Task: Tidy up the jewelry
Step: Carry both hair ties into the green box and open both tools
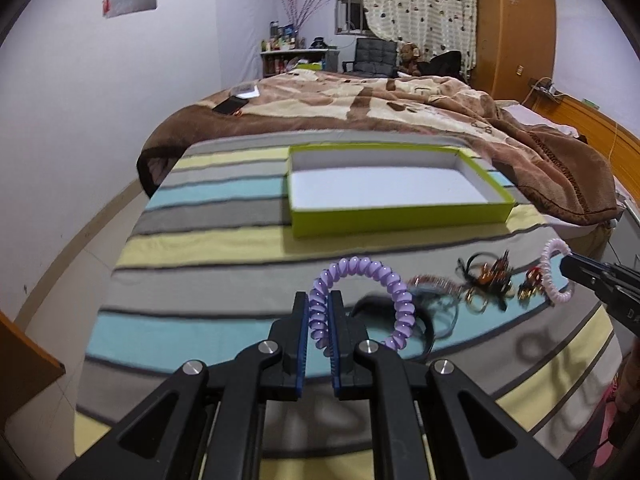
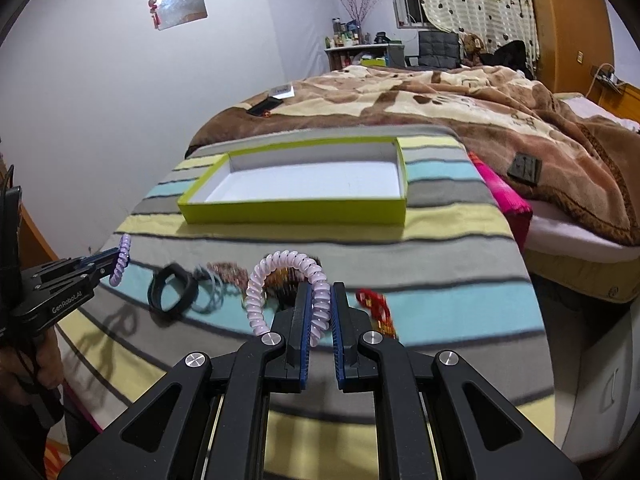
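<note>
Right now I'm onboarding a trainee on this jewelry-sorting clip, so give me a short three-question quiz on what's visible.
1. True or false: the green box already contains jewelry.
2. What does the left gripper hold? A) purple coil hair tie B) black band C) red ornament
3. Fill in: the right gripper is shut on a ____ coil hair tie.

Key: 1. False, its white floor is bare. 2. A. 3. Pink.

Purple coil [image 1: 362, 304], pink coil [image 2: 286, 288], lime box [image 1: 396, 216], perhaps red-gold trinkets [image 2: 376, 308].
</note>
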`<state>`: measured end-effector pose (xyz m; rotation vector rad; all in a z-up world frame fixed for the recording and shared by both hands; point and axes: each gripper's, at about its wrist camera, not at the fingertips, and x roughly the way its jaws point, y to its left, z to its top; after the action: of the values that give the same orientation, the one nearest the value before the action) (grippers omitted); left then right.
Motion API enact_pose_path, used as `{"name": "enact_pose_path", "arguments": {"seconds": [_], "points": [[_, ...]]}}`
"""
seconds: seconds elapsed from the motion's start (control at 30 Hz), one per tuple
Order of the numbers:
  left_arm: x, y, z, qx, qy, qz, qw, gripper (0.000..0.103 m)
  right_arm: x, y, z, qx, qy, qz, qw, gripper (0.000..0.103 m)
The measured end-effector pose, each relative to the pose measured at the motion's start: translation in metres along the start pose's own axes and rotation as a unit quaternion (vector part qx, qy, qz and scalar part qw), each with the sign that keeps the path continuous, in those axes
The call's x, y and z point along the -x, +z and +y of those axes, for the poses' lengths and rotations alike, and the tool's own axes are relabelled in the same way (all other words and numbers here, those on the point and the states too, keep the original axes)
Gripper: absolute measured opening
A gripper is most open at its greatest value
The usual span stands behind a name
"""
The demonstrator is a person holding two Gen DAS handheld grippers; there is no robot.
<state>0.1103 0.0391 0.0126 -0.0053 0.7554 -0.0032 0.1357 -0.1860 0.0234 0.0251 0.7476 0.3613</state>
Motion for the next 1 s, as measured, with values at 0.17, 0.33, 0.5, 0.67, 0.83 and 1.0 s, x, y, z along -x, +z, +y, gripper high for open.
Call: {"name": "enact_pose_path", "arguments": {"seconds": [0.17, 0.33, 0.5, 0.67, 0.83, 1.0], "points": [[-0.012, 0.028, -0.009, -0.020, -0.010, -0.009, 0.9997, 0.010, -0.011, 0.027, 0.000, 0.013, 0.000, -0.011, 1.000, 0.010], [-0.034, 0.056, -0.015, -0.033, -0.015, -0.012, 0.9993, 0.010, -0.036, 0.056, -0.003, 0.018, -0.005, -0.007, 1.000, 0.010], [-0.065, 0.085, -0.017, -0.036, -0.022, -0.002, 0.9991, 0.010, -0.069, 0.085, -0.010, 0.018, -0.006, 0.000, 1.000, 0.010], [-0.100, 0.108, -0.021, -0.037, -0.020, 0.014, 0.9990, 0.010, -0.107, 0.103, -0.019, 0.003, -0.001, 0.024, 1.000, 0.010], [-0.133, 0.122, -0.021, -0.027, -0.023, 0.036, 0.9987, 0.010, -0.143, 0.114, -0.029, -0.013, -0.003, 0.047, 0.999, 0.010], [-0.161, 0.129, -0.023, -0.028, -0.014, 0.058, 0.9978, 0.010, -0.171, 0.121, -0.034, -0.020, -0.009, 0.068, 0.997, 0.010]]}}
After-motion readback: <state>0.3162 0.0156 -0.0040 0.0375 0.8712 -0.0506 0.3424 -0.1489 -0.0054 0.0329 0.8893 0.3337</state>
